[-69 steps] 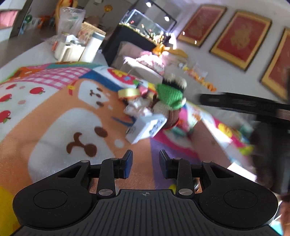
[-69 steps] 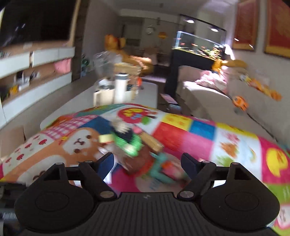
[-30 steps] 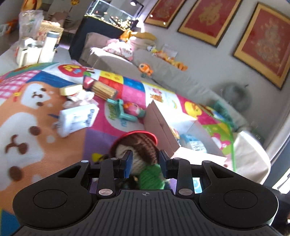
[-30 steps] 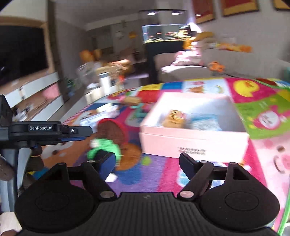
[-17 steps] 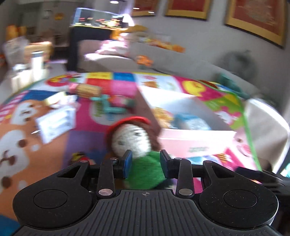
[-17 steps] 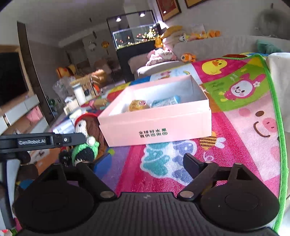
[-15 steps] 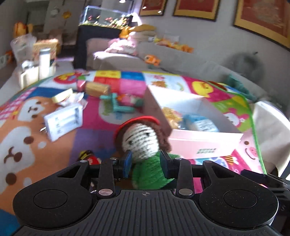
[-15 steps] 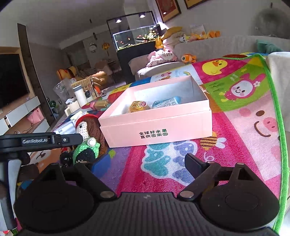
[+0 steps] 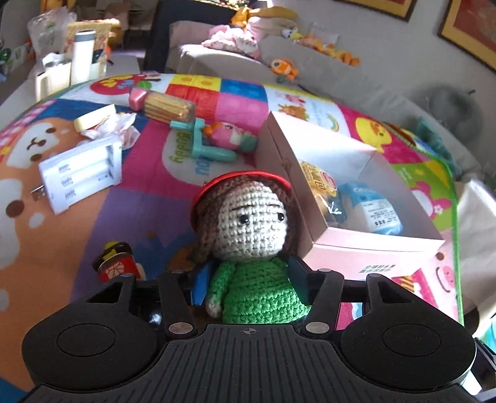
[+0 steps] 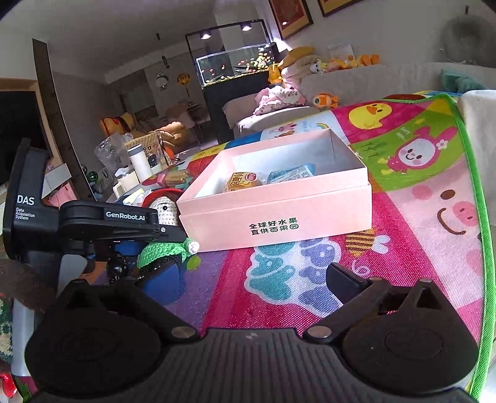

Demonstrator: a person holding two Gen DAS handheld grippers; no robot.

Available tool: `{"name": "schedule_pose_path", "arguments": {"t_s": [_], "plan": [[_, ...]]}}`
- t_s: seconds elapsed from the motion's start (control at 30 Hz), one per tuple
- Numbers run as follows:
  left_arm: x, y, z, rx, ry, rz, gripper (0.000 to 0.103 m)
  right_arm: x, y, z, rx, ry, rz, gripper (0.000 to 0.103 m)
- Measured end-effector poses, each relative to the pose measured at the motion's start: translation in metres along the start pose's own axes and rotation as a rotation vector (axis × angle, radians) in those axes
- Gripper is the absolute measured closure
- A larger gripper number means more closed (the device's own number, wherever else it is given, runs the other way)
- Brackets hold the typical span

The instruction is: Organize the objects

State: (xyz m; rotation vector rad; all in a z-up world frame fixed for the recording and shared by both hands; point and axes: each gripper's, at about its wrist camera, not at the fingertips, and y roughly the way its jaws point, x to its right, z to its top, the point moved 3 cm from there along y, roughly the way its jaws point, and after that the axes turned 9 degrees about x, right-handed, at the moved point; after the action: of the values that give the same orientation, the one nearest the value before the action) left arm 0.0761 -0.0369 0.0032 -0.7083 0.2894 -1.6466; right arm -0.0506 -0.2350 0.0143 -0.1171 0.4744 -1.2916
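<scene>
Two pads of the opening left claw (image 9: 249, 279) flank the crocheted doll's (image 9: 252, 241) green body beside the pink box (image 9: 341, 248).

I am working in a family living room. A bright children's play mat (image 10: 418, 173) printed with a duck, a rabbit and a pig covers the surface under me. Behind it runs a grey sofa (image 10: 372, 77) heaped with plush toys (image 10: 325, 100) and a pile of pink clothes (image 10: 279, 97). A lit fish tank (image 10: 235, 65) stands on a dark cabinet, red pictures in gold frames (image 9: 471, 28) hang on the wall, and a dark television screen (image 10: 15, 133) sits over low shelves. A low table carries a white flask (image 9: 82, 55) and a jug (image 9: 52, 77).
</scene>
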Motion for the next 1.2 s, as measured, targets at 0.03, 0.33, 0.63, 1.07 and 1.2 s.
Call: {"name": "schedule_pose_path", "arguments": {"t_s": [0.03,0.33,0.63,1.07,1.2], "plan": [[0.002,0.001,0.000,-0.006,0.009,-0.002,0.045,0.000,0.000,0.000,-0.001,0.005,-0.001,0.000],[-0.008,-0.070,-0.039,-0.008,0.218,-0.151,0.055,0.000,0.004,-0.002,-0.030,0.017,-0.011,0.000],[-0.084,-0.142,-0.050,0.020,0.106,-0.116,0.059,-0.027,0.020,-0.005,-0.109,-0.104,-0.019,0.000],[-0.138,-0.142,-0.032,0.072,-0.008,-0.067,0.065,-0.173,0.106,-0.007,-0.240,-0.419,0.259,0.030],[-0.134,-0.132,-0.032,0.046,0.013,-0.059,0.061,-0.180,0.131,-0.013,-0.305,-0.431,0.251,0.060]]}}
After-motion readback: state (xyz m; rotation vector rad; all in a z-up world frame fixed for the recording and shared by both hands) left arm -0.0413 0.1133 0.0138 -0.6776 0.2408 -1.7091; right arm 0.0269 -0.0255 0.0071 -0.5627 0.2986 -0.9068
